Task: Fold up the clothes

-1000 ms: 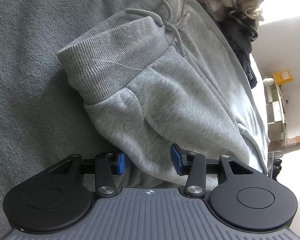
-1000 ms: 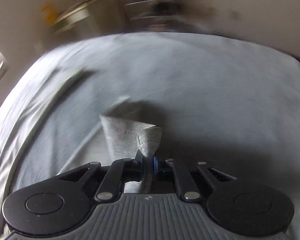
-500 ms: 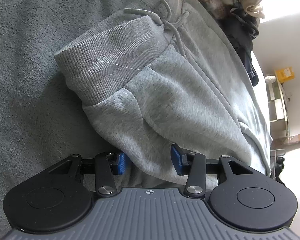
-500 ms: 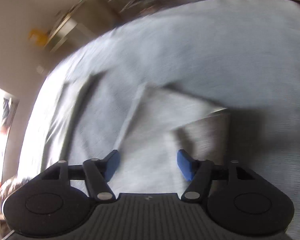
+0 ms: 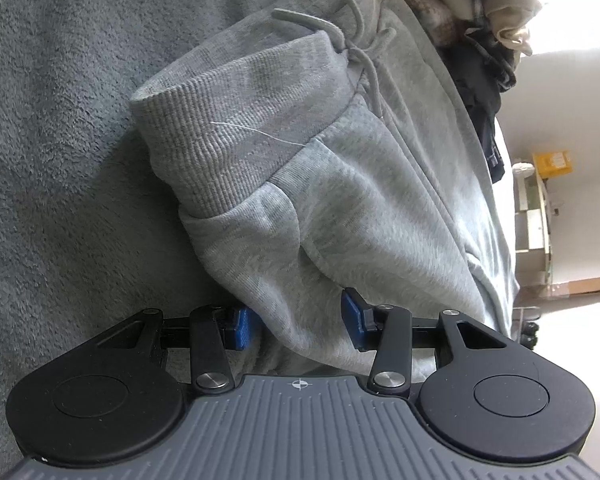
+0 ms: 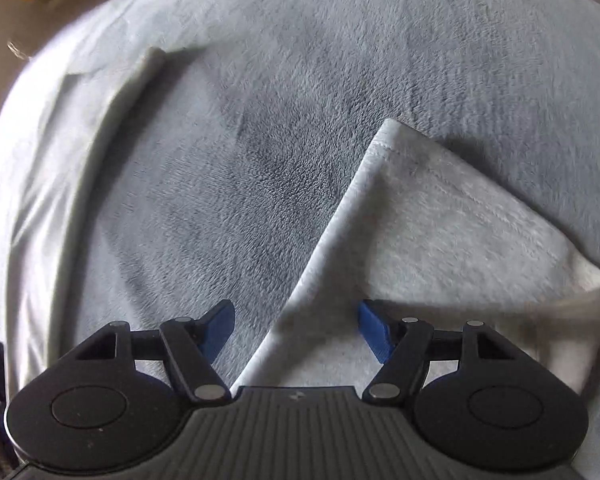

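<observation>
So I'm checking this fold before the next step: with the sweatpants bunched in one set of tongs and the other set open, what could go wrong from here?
1. The left tongs hold a thick bunch of the grey sweatpants; pulling could drag the fold askew.
2. The drawstring lies loose and could snag.
3. The right tongs, just opened, straddle the pant leg's edge; closing may also pinch the fleece blanket.

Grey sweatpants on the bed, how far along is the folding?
Partly done. One pant leg already lies flat on the grey blanket, let go by the right gripper, whose jaws have just been opening and stand over its edge. In hand: the left gripper is closed on a bunch of the sweatpants below the waistband. Left: the waist end is still rumpled, drawstring loose, no compact fold yet.
</observation>
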Motion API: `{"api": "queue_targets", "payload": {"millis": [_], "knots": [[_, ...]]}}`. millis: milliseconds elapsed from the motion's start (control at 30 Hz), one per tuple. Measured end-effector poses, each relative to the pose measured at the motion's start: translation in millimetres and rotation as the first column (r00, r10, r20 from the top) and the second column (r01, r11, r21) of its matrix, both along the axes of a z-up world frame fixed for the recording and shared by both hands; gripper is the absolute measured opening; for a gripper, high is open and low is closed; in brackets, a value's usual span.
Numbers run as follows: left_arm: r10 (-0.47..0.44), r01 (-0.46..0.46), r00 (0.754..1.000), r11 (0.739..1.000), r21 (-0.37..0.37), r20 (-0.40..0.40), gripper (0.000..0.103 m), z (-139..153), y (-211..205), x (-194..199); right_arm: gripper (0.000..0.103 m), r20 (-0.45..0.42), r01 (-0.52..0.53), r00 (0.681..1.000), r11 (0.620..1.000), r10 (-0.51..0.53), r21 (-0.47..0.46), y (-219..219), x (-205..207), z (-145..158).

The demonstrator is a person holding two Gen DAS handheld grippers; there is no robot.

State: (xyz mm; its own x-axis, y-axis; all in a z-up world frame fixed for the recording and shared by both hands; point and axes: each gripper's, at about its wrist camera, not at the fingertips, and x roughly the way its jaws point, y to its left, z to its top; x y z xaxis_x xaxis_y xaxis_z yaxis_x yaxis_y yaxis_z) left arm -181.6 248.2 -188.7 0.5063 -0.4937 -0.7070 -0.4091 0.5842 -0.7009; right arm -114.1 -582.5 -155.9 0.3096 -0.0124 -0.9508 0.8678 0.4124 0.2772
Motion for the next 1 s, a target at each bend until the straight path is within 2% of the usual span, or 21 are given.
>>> {"api": "queue_targets", "payload": {"millis": [67,133,167,200,233,267,300,333,400,500,533,633,700,800,867,967,1000], "knots": [[0.002,-0.002,1.000,1.000,-0.016,-0.004,0.044,-1.5,1.9,0.2,0.078,-0.039,-0.013,0.999,1.000,0.013,-0.001,-6.7,12.2,-9.4],[0.005,-0.005,1.000,1.000,-0.022,-0.002,0.044,-2.0,2.7,-0.8,0.075,-0.046,-0.034,0.998,0.999,0.032,-0.025,-3.4,13.1,-9.6],[0.007,-0.007,1.000,1.000,-0.024,0.000,0.044,-2.4,3.2,-1.9,0.070,-0.054,-0.044,0.998,0.998,0.041,-0.050,-0.7,10.4,-8.8],[0.009,-0.009,1.000,1.000,-0.026,0.001,0.044,-2.7,3.8,-3.1,0.057,-0.062,-0.055,0.997,0.996,0.050,-0.075,2.0,7.7,-8.0],[0.013,-0.013,1.000,1.000,-0.028,0.002,0.044,-2.8,3.6,-3.6,0.050,-0.070,-0.065,0.996,0.993,0.058,-0.100,4.5,4.9,-7.2],[0.016,-0.016,1.000,0.999,-0.029,0.001,0.044,-2.9,3.6,-3.7,0.038,-0.064,-0.060,0.997,0.992,0.053,-0.114,4.6,-1.4,-6.7],[0.019,-0.019,1.000,0.999,-0.031,0.000,0.044,-3.0,3.6,-3.8,0.022,-0.059,-0.049,0.997,0.991,0.042,-0.122,3.2,-8.2,-6.0],[0.022,-0.022,1.000,0.999,-0.032,-0.002,0.044,-3.0,3.8,-3.6,0.013,-0.029,-0.028,0.999,0.992,0.024,-0.121,1.4,-14.4,-3.5],[0.036,-0.036,0.999,0.999,-0.035,-0.011,0.044,-2.5,4.3,-3.2,0.005,0.033,0.015,0.999,0.993,-0.011,-0.117,-2.2,-26.5,1.7],[0.060,-0.061,0.998,0.998,-0.033,-0.029,0.037,-1.5,4.8,-4.1,0.004,0.199,0.064,0.979,0.994,-0.045,-0.090,-0.3,-31.4,26.4],[0.065,-0.065,0.997,0.998,-0.025,-0.032,0.031,-1.0,4.7,-4.6,0.004,0.276,0.066,0.960,0.995,-0.043,-0.075,1.0,-29.5,42.0],[0.076,-0.077,0.996,0.997,-0.004,-0.041,0.025,0.4,4.7,-6.5,0.004,0.464,0.043,0.886,0.996,-0.001,-0.079,10.4,-11.1,99.8],[0.087,-0.088,0.995,0.996,-0.002,-0.045,0.023,1.6,5.2,-7.5,0.004,0.582,0.023,0.812,0.994,0.043,-0.106,15.7,-1.3,143.6],[0.093,-0.093,0.995,0.996,0.015,-0.041,0.020,5.0,2.9,-8.4,0.004,0.733,0.001,0.671,0.989,0.111,-0.151,23.5,13.2,208.8],[0.096,-0.095,0.995,0.995,0.024,-0.037,0.020,7.0,1.2,-8.6,0.004,0.775,0.001,0.618,0.986,0.133,-0.170,20.5,11.0,228.1],[0.099,-0.099,0.994,0.995,0.026,-0.033,0.018,9.1,-0.1,-7.6,0.004,0.782,0.016,0.610,0.985,0.129,-0.175,11.0,-7.7,224.3],[0.100,-0.099,0.994,0.995,0.025,-0.036,0.017,9.5,0.0,-6.9,0.004,0.774,0.032,0.624,0.986,0.110,-0.166,3.0,-13.8,213.7]]}}
